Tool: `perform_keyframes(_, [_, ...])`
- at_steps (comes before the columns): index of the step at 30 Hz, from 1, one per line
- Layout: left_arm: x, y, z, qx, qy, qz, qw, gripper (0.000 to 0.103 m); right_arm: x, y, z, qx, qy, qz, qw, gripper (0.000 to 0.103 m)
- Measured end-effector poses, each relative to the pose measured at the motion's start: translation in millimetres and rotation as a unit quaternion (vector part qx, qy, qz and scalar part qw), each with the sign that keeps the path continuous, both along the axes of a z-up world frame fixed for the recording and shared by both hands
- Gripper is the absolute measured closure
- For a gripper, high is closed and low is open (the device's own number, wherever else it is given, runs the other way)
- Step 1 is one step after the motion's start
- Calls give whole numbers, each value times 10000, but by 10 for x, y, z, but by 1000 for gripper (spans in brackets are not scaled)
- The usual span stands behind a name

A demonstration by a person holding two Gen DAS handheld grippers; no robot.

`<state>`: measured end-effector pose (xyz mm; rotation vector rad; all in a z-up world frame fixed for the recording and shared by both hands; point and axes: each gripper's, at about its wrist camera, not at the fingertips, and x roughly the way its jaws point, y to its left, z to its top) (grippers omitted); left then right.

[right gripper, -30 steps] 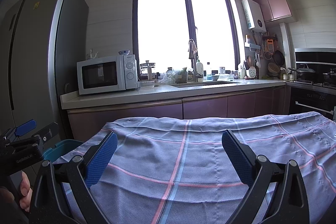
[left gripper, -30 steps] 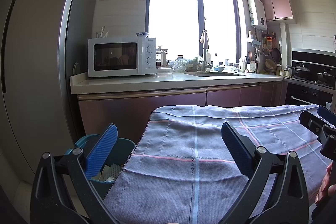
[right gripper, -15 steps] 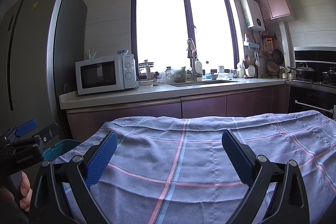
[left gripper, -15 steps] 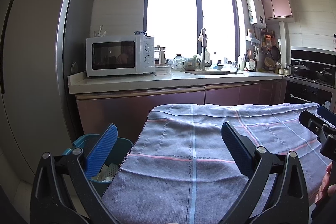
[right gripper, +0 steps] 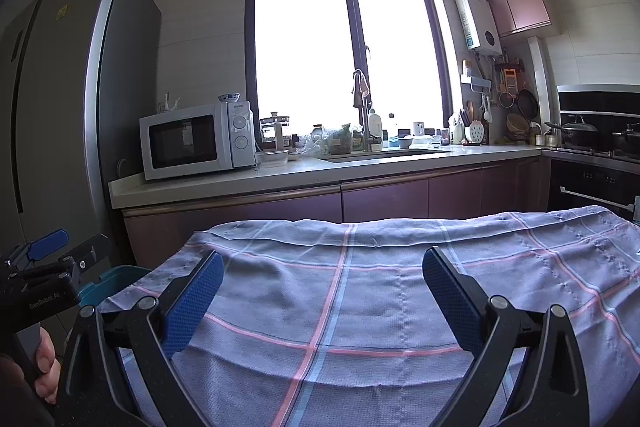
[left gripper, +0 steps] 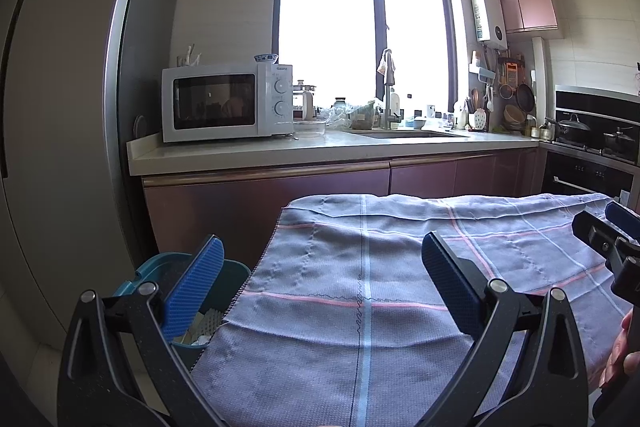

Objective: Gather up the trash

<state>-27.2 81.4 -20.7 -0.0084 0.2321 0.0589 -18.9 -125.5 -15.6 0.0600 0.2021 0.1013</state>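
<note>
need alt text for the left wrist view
The open left gripper hovers empty over a plaid cloth on a table, with a teal trash bin holding scraps at its left edge. Behind are a counter with a microwave, a sink and a bright window.

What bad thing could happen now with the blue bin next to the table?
The teal bin sits low beside the cloth's hanging edge, so a dropped piece might land on the floor instead. The left gripper and right gripper are both open and close together, so they might bump. A finger could also snag the cloth and drag it.
</note>
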Motion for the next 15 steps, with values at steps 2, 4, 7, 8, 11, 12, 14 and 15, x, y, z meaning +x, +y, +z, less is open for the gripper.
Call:
perform_keyframes(2, [14, -10, -4, 26, 10, 1, 10000, 6, 5, -14, -6, 8, -1, -3, 10000, 7])
perform_keyframes(4, [28, -28, -10, 50, 34, -19, 10000, 6, 6, -27, -7, 21, 0, 1, 10000, 7])
perform_keyframes(7, [75, -62, -24, 54, 142, -116, 9998, 6, 13, -55, -3, 25, 21, 3, 10000, 7])
perform_keyframes(8, [109, -71, -27, 45, 218, -147, 9996, 6, 20, -78, -4, 22, 30, 2, 10000, 7])
perform_keyframes(11, [282, -91, -46, -49, 572, -284, 9979, 6, 78, -195, 1, -27, 189, -37, 9998, 7])
perform_keyframes(12, [365, -106, -55, -51, 707, -339, 9969, 6, 109, -257, 0, -41, 276, -64, 9996, 7])
perform_keyframes(14, [557, -127, -68, -155, 1000, -498, 9936, 6, 185, -426, -5, -56, 479, -139, 9987, 7])
perform_keyframes(15, [666, -143, -77, -202, 1155, -537, 9916, 6, 231, -528, -11, -80, 598, -220, 9979, 7])
